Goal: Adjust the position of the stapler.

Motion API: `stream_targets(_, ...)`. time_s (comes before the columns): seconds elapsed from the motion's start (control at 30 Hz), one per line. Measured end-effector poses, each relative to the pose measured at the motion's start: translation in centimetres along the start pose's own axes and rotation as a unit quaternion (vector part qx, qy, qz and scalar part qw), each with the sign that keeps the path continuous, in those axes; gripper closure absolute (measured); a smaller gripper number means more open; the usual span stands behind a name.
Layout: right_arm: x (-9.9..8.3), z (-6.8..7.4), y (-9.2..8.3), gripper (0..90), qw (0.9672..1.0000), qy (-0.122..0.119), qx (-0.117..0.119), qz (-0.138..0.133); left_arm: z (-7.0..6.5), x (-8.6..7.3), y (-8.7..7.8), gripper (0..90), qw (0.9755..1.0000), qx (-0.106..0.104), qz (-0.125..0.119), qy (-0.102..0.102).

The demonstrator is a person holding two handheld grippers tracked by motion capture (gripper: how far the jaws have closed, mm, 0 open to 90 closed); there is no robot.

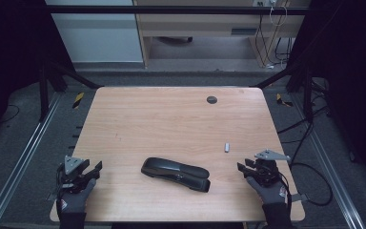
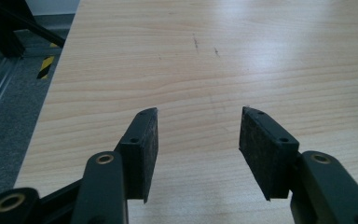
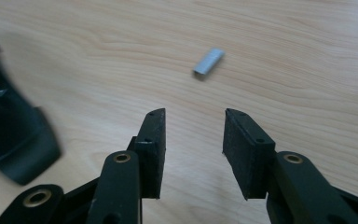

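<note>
A black stapler [image 1: 175, 174] lies on its side near the front middle of the wooden table [image 1: 171, 119]. A small silver strip of staples [image 1: 227, 147] rests to its right, apart from it. My left gripper [image 1: 94, 170] hovers open at the front left corner, well left of the stapler. In the left gripper view my left gripper [image 2: 198, 114] has only bare wood between its pads. My right gripper [image 1: 242, 166] is open at the front right, just short of the staples. In the right gripper view the staples [image 3: 209, 61] lie ahead of my right gripper [image 3: 195, 114], and the stapler's end [image 3: 14, 140] sits at the left.
A dark round grommet [image 1: 212, 99] is set into the table near the far edge. Black frame bars and metal rails flank the table. Cables [image 1: 310, 143] trail on the floor to the right.
</note>
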State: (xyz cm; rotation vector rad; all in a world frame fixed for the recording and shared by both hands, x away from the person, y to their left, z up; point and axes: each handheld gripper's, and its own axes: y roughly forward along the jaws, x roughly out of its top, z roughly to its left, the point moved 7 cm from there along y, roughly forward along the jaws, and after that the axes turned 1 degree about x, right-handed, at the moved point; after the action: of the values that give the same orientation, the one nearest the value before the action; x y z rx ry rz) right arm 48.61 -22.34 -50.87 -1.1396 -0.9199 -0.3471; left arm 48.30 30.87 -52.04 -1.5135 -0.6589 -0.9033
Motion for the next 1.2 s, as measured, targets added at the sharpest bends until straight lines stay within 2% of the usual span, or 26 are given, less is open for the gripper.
stream_targets(0.07,0.4,0.4,-0.4,59.9,1.0,-0.003,0.009,0.001,-0.2,-0.1,0.1,46.2,1.0,-0.001,0.002,0.001)
stream_targets(0.1,1.5,1.2,-1.4,62.7,0.9995,-0.008,0.025,-0.015,-0.4,-0.3,0.2,45.9,1.0,-0.001,0.007,0.004)
stream_targets(0.13,1.5,1.2,-1.4,62.7,0.9995,-0.008,0.025,-0.015,-0.4,-0.3,0.2,45.7,1.0,-0.001,0.007,0.004)
stream_targets(0.17,2.8,2.0,-2.4,64.2,0.9986,-0.022,0.042,-0.024,-0.6,-0.3,0.2,45.4,1.0,-0.001,0.008,0.006)
stream_targets(0.27,4.7,3.4,-3.5,63.5,0.996,-0.056,0.061,-0.034,-0.8,-0.2,0.2,45.1,0.9999,-0.002,0.008,0.009)
stream_targets(0.33,5.3,3.9,-3.8,63.5,0.9952,-0.062,0.068,-0.033,-0.9,-0.2,0.2,44.7,0.9999,-0.002,0.008,0.011)
stream_targets(0.37,6.5,5.1,-4.3,63.4,0.9923,-0.081,0.09,-0.027,-0.9,-0.2,0.2,44.5,0.9998,-0.001,0.011,0.016)
stream_targets(0.43,6.8,5.4,-4.3,63.5,0.9919,-0.082,0.093,-0.025,-0.9,-0.2,0.1,44.4,0.9998,-0.001,0.009,0.016)
stream_targets(0.47,7.9,6.7,-4.5,62.7,0.9876,-0.1,0.119,-0.018,-0.9,-0.1,0.1,44.2,0.9998,-0.001,0.011,0.018)
stream_targets(0.57,8.8,8.2,-4.3,62.0,0.9823,-0.124,0.14,0.004,-1.0,-0.1,0.1,44.0,0.9997,-0.002,0.013,0.02)
stream_targets(0.6,8.8,8.2,-4.3,62.0,0.9823,-0.124,0.14,0.004,-1.0,-0.1,0.1,43.9,0.9997,-0.002,0.013,0.02)
stream_targets(0.63,9.1,8.7,-4.2,61.7,0.9807,-0.131,0.145,0.011,-0.9,-0.1,0.2,43.9,0.9996,-0.002,0.016,0.021)
stream_targets(0.67,9.6,9.8,-3.9,61.1,0.9767,-0.145,0.156,0.027,-1.0,-0.1,0.2,43.8,0.9996,-0.003,0.017,0.022)
stream_targets(0.73,10.0,11.1,-3.3,60.5,0.9706,-0.165,0.169,0.046,-1.0,-0.1,0.2,43.7,0.9995,-0.003,0.018,0.025)
stream_targets(0.77,10.2,12.0,-2.7,60.0,0.9658,-0.18,0.176,0.063,-1.0,-0.1,0.2,43.6,0.9995,-0.003,0.018,0.028)
stream_targets(0.8,10.3,12.5,-2.3,59.5,0.9636,-0.185,0.18,0.069,-1.0,-0.1,0.2,43.6,0.9995,-0.003,0.018,0.028)
stream_targets(0.83,10.4,13.1,-1.7,58.9,0.9596,-0.195,0.185,0.084,-1.1,0.0,0.2,43.5,0.9994,-0.004,0.019,0.028)
stream_targets(0.93,10.6,14.4,-0.4,57.5,0.9513,-0.217,0.19,0.108,-1.1,0.0,0.2,43.4,0.9993,-0.006,0.022,0.03)
stream_targets(0.97,10.7,15.0,0.2,56.9,0.9465,-0.227,0.196,0.121,-1.1,0.0,0.2,43.2,0.9993,-0.005,0.022,0.031)
stream_targets(1.0,10.7,15.0,0.2,56.9,0.9465,-0.227,0.196,0.121,-1.1,0.0,0.2,43.3,0.9993,-0.005,0.022,0.031)
stream_targets(1.03,10.7,16.0,1.2,56.1,0.94,-0.24,0.2,0.138,-1.1,0.0,0.2,43.2,0.9992,-0.007,0.023,0.031)
stream_targets(1.07,10.7,16.0,1.2,56.1,0.94,-0.24,0.2,0.138,-1.1,0.0,0.2,43.2,0.9992,-0.007,0.023,0.031)
stream_targets(1.1,10.7,16.8,2.1,55.5,0.9337,-0.253,0.202,0.154,-1.1,0.0,0.2,43.2,0.9992,-0.006,0.023,0.031)
stream_targets(1.13,10.6,17.1,2.5,55.4,0.9311,-0.258,0.203,0.159,-1.0,0.0,0.2,43.1,0.9992,-0.006,0.024,0.031)
stream_targets(1.17,10.5,17.5,3.1,55.2,0.9266,-0.265,0.206,0.168,-1.0,0.0,0.2,43.1,0.9992,-0.007,0.024,0.031)
stream_targets(1.2,10.5,17.8,3.4,55.0,0.9243,-0.269,0.207,0.174,-1.0,0.0,0.2,43.1,0.9992,-0.007,0.024,0.031)
